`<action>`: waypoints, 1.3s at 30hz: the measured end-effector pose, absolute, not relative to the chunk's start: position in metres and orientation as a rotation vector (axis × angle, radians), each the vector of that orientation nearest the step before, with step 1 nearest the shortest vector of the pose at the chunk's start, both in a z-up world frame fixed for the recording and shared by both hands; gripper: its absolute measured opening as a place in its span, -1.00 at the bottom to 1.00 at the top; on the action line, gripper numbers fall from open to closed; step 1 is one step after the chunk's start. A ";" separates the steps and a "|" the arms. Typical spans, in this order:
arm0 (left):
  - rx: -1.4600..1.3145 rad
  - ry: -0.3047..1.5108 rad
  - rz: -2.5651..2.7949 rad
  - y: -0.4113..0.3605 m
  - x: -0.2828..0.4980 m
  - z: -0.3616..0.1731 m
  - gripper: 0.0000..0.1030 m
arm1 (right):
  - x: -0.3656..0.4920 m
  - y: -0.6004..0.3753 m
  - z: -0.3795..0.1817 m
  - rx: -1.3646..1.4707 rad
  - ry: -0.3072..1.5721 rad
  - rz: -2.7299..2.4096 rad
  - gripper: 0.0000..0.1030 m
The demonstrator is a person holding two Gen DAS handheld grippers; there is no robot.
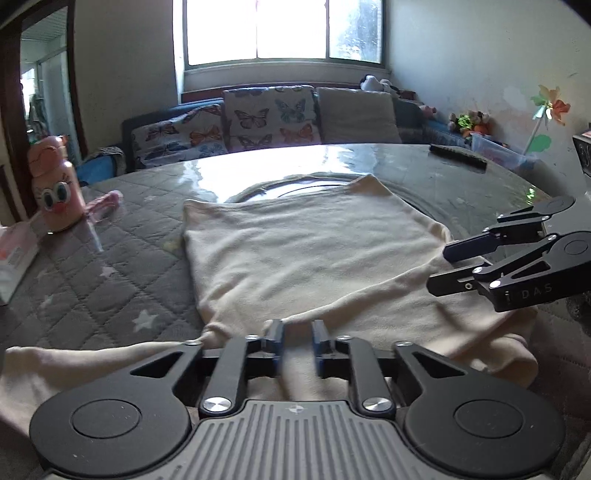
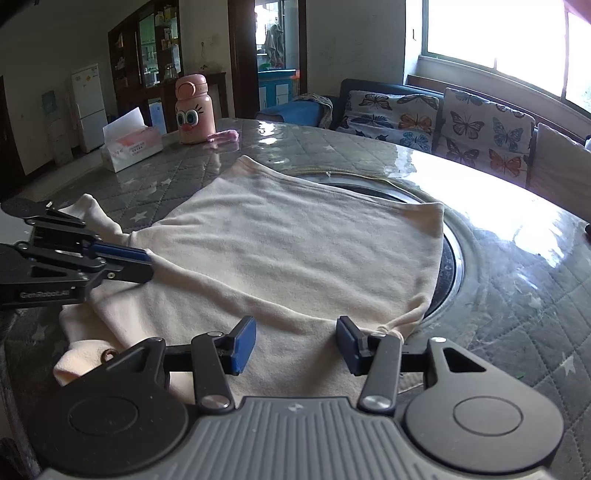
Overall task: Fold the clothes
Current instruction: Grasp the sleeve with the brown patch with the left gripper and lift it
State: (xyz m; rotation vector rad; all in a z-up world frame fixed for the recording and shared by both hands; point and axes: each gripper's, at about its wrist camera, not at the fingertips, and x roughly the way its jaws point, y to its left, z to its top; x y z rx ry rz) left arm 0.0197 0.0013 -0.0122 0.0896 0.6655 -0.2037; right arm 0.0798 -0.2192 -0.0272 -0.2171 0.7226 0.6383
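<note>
My left gripper [image 1: 298, 341] pinches the cream garment's [image 2: 295, 243] near edge to anchor it; right gripper [image 2: 295, 343] hovers spread wide, ready to take the other corner.

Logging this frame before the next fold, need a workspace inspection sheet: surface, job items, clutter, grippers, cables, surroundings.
Surface: round table under a grey quilted star cover, glossy with glare; a round inset at its centre is partly covered by the cloth.
Job's things: cream garment spread mostly flat, near edge bunched.
Clutter: pink cartoon bottle, tissue box, small pink item, dark flat object at the far edge.
Grippers: left gripper shut on a pinch of the garment's near edge; right gripper open, low over the garment's near corner.
Cables: nothing seen.
Surroundings: butterfly-cushion sofa, bright window, fridge, cabinets, doorway.
</note>
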 end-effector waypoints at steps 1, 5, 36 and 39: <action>0.087 0.660 -0.181 0.006 0.015 -0.011 -0.32 | 0.079 -0.218 -0.027 -0.218 0.721 0.642 -0.04; 0.054 0.660 -0.074 0.036 0.003 -0.007 -0.28 | 0.076 -0.211 -0.028 -0.242 0.726 0.655 0.02; -0.206 0.697 0.455 0.194 -0.012 -0.022 -0.39 | 0.053 -0.123 -0.025 -0.344 0.684 0.841 0.10; -0.193 0.676 0.426 0.184 -0.010 -0.013 -0.81 | 0.051 -0.129 -0.022 -0.334 0.678 0.833 0.10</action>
